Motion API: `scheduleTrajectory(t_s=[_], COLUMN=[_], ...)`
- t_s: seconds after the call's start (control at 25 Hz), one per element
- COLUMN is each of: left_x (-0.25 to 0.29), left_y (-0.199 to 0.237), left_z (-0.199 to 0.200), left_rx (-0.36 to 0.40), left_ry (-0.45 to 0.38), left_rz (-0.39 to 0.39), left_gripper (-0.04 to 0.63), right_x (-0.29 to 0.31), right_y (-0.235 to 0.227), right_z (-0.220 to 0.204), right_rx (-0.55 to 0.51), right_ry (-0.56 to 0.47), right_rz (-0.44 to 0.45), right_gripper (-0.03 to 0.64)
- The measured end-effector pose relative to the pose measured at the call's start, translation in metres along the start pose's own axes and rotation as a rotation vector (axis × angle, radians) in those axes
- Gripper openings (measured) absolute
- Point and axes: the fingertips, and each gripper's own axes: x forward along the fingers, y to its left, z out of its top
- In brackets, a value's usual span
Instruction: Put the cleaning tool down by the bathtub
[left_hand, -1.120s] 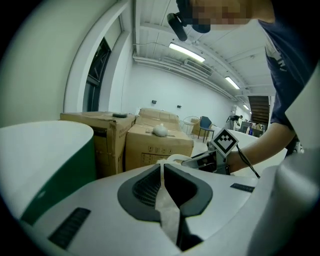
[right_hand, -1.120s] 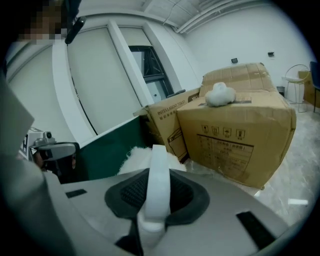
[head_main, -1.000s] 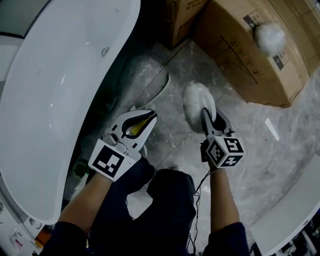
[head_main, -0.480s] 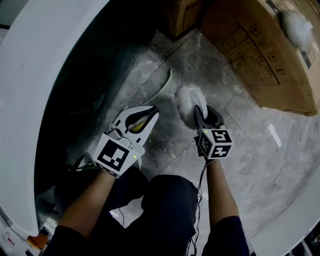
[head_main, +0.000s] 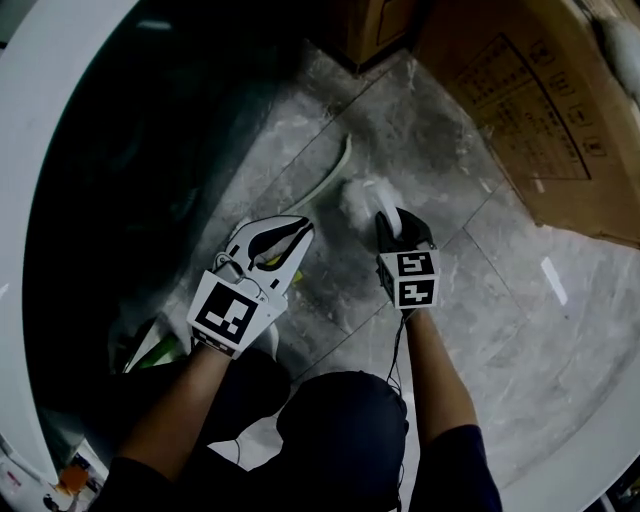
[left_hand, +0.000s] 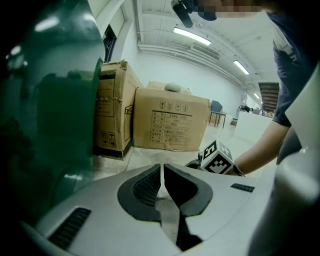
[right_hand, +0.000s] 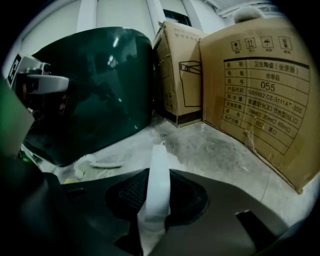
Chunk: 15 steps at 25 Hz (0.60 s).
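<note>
Right gripper (head_main: 393, 222) is clamped on the cleaning tool (head_main: 359, 198). The right gripper view shows both dark pads pressed on the tool's flat white handle (right_hand: 158, 170), which stands up between them. In the head view the fluffy white head sticks out past the jaw tips, low over the grey marble floor (head_main: 450, 190). Can't tell whether it touches the floor.

Tool location: in the gap between the bathtub (head_main: 110, 180) and the cardboard boxes (head_main: 540, 110), nearer the tub side. The head sits just beside the lower end of a white curved piece (head_main: 337, 168) lying on the floor.

Left gripper (head_main: 300, 232) is closed and empty. In the left gripper view the two pads (left_hand: 150, 186) meet along a thin seam with nothing between them. It's held left of the right gripper, near it but apart, at about the same height in the head view. The right gripper's marker cube (left_hand: 217, 159) shows just past the left jaws.

Bathtub has a dark green outer wall and a white rim (head_main: 40, 120) — the wall fills the left of both gripper views (right_hand: 95, 90) (left_hand: 50, 110). Two boxes stand on the floor beyond: a big one printed "055" (right_hand: 265, 85) and a narrower one (right_hand: 175, 75) next to the tub end.

The person is crouched, dark trousers (head_main: 340, 420) at bottom centre, with both forearms reaching forward and down.
</note>
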Motion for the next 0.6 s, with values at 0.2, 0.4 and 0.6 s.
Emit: scheduleTrajectory(t_s=[0.2, 0.4, 0.6], left_x=[0.007, 0.01, 0.013], left_y=[0.005, 0.007, 0.012], left_z=[-0.019, -0.036, -0.046], left_rx=[-0.005, 0.005, 0.003], left_ry=[0.017, 0.064, 0.093], left_rz=[0.008, 0.0, 0.003], left_gripper=[0.044, 0.044, 0.044], right_x=[0.018, 0.029, 0.03], right_y=[0.003, 0.008, 0.008], right_z=[-0.01, -0.021, -0.03], right_rx=[-0.104, -0.163, -0.164], right_ry=[0.018, 0.026, 0.022], right_rz=[-0.02, -0.034, -0.045], right_gripper=[0.094, 0.094, 0.095])
